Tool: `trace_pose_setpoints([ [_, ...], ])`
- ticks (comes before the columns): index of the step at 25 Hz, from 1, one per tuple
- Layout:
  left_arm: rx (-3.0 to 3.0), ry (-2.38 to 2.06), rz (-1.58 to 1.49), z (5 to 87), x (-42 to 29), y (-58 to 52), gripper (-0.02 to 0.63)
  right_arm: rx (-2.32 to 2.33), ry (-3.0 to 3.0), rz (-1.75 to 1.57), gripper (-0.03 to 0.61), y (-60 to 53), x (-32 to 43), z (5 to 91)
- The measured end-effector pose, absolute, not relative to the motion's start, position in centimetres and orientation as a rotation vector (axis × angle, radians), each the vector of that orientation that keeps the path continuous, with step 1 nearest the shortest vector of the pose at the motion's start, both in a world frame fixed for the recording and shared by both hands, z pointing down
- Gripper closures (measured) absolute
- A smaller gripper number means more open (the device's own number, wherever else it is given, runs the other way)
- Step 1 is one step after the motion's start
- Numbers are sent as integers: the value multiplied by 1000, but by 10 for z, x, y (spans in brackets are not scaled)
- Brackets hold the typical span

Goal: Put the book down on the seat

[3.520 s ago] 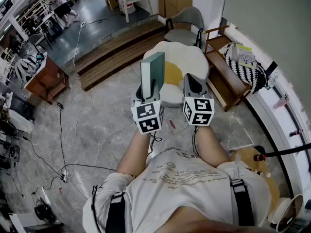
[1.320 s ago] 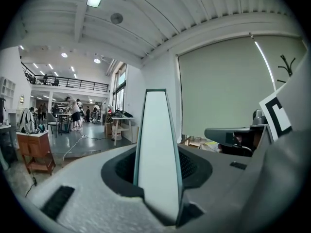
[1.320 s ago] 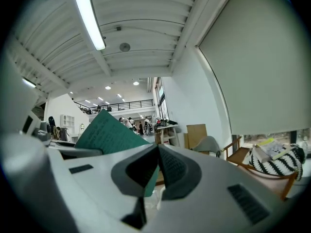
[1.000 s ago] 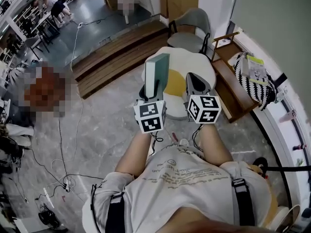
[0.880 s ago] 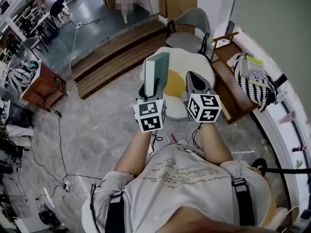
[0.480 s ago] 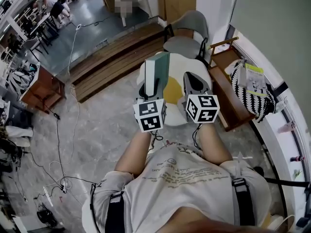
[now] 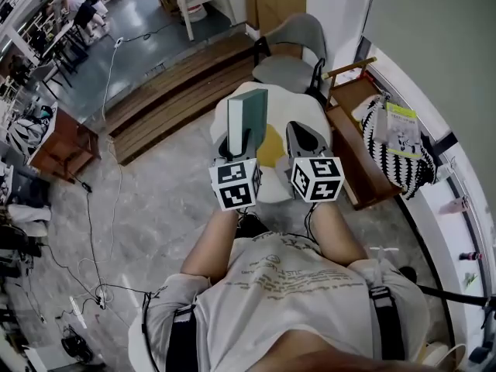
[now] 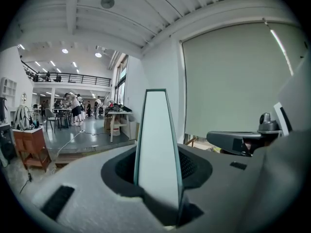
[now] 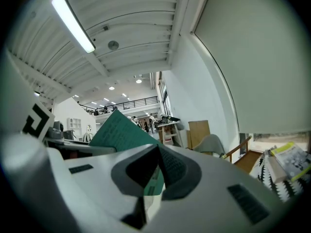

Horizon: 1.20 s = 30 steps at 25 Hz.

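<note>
Stone floor [image 7: 159,208] around white seat [image 7: 296,103]

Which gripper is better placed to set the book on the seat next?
Left. The left gripper has the book clamped upright in its jaws, the seat just ahead; the right gripper beside it holds nothing, jaws together.

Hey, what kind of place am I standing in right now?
Most likely a big open workshop or studio with a lounge corner: a railed mezzanine above worktables where people stand, cables trailing over the stone floor, and a grey chair near a white seat.
</note>
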State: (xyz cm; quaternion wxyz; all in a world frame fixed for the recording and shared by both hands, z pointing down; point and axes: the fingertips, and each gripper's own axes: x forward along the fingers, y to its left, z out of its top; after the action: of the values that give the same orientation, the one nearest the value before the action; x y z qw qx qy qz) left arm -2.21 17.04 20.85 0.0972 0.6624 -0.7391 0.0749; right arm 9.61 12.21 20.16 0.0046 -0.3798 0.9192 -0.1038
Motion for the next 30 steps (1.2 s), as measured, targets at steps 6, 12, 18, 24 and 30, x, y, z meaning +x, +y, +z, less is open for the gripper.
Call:
trace_pose_setpoints([
  [6, 2004, -2158, 229, 212, -19, 143, 439, -1237, 2854, -338, 551, 95, 100, 207],
  [12, 2023, -2147, 242, 215, -37, 106, 439, -1238, 2852, -317, 551, 62, 80, 207],
  [18, 1993, -2167, 247, 215, -64, 77, 439, -1218, 2867, -333, 551, 25, 54, 208],
  [24, 1965, -2145, 268, 224, -92, 41, 439, -1218, 2895, -365, 551, -10, 24, 218],
  [30, 2006, -2106, 261, 220, -112, -5, 439, -1277, 2871, -347, 551, -52, 8, 210],
])
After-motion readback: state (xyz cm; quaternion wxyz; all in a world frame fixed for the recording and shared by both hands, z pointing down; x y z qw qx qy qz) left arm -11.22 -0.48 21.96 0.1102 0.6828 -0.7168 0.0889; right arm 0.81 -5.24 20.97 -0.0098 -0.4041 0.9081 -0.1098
